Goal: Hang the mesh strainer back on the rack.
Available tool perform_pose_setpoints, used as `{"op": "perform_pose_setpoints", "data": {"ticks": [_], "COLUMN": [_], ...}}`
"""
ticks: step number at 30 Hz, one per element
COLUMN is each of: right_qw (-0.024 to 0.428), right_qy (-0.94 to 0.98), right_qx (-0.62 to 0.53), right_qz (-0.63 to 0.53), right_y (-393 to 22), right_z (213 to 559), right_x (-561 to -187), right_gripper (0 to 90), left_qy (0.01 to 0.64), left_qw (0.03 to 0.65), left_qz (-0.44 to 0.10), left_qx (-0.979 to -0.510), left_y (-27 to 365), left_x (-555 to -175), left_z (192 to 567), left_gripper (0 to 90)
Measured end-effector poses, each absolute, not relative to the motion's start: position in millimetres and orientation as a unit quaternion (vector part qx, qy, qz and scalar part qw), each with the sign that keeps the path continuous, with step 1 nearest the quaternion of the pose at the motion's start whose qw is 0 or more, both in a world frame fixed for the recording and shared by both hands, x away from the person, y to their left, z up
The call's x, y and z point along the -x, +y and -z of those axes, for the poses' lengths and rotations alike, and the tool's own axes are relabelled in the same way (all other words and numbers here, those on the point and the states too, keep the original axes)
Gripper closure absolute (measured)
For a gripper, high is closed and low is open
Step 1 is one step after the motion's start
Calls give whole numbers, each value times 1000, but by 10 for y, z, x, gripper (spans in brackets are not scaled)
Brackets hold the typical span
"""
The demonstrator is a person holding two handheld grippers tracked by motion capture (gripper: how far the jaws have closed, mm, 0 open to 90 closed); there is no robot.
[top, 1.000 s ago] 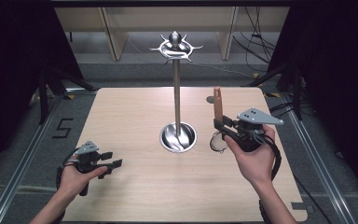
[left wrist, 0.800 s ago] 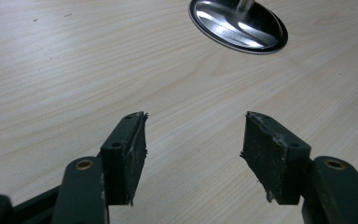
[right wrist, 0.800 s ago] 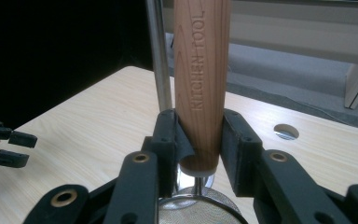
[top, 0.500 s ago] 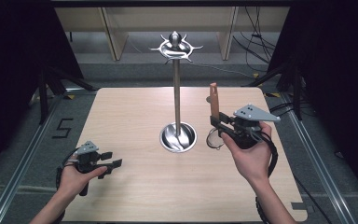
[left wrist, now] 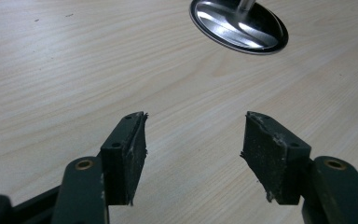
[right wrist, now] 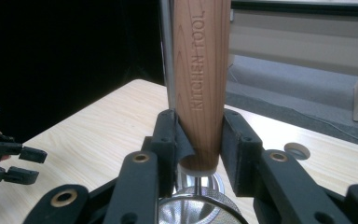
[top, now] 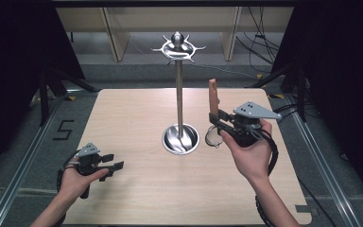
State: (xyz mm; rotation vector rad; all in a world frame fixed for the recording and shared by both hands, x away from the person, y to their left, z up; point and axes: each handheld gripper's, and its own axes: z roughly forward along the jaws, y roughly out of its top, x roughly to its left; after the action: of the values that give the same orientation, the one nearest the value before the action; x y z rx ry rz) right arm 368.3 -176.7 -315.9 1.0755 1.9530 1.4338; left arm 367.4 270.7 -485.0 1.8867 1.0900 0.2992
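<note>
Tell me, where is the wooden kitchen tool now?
In the high view the wooden kitchen tool stands upright in the right gripper, above the table, just right of the metal stand.

In the right gripper view, the wooden handle (right wrist: 200, 84) runs off the top edge, and its lower end hides part of the stand's metal base (right wrist: 193, 205). In the left gripper view, that base (left wrist: 238, 25) and its pole are cut off by the top edge.

Left gripper (top: 105, 164) jaws apart, right gripper (top: 216, 124) clamped
</note>
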Motion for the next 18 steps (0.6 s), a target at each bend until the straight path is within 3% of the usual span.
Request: {"op": "perform_pose_setpoints", "data": {"ticks": [18], "right_qw": [249], "right_qy": [711], "right_qx": [-380], "right_qz": [-537], "right_y": [-1665], "right_z": [3028], "right_x": [-3758], "right_gripper": [695], "left_qy": [442], "left_qw": [452], "left_qz": [-121], "left_qx": [-765], "left_y": [2711], "left_x": [-3672], "left_z": [4844], "left_gripper": [384]}}
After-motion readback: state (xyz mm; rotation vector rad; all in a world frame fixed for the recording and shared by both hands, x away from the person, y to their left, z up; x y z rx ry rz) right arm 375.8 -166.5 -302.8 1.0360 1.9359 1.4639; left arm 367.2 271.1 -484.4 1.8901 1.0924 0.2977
